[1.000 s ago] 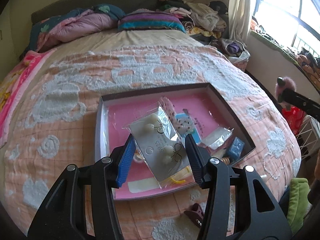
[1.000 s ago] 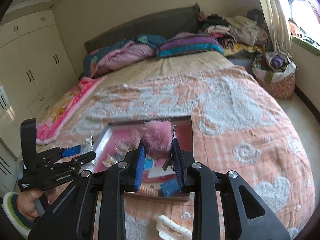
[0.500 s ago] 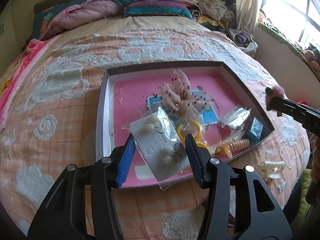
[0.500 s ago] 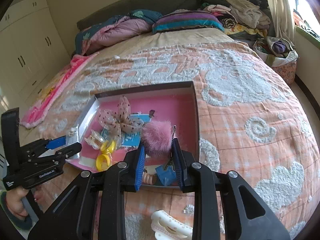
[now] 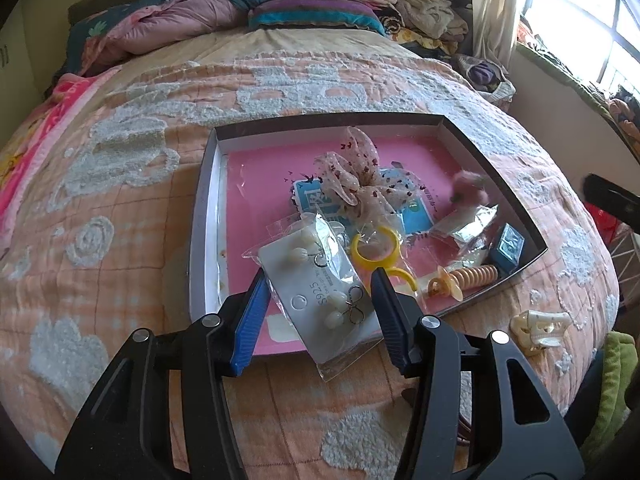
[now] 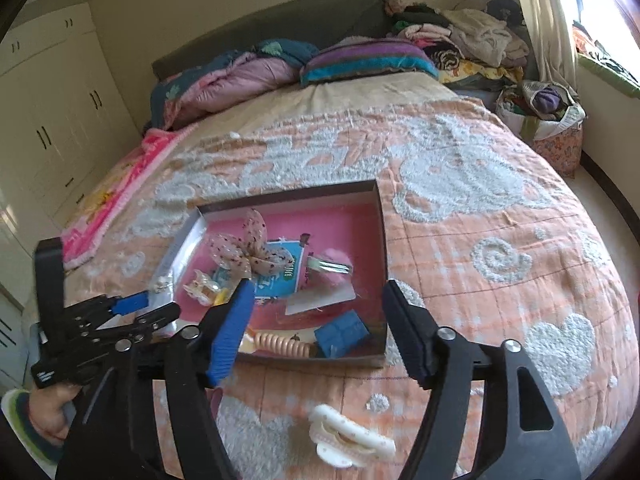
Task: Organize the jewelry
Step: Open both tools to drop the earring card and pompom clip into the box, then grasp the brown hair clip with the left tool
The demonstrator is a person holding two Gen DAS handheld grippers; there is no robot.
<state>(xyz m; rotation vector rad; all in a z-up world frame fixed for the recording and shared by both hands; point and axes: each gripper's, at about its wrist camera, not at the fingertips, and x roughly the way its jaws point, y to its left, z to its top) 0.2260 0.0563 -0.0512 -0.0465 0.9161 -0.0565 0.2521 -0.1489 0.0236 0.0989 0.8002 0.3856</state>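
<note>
A shallow box with a pink floor sits on the bed, holding a dotted fabric bow, two yellow rings, one blue cube, one coiled peach hair tie and a blurred pink pom-pom clip. The left gripper is clamped on one bagged earring card, which hangs over the box's near rim and hides part of the floor. The right gripper has its jaws wide apart, empty, above the box's near edge. One white claw clip lies on the blanket outside the box.
</note>
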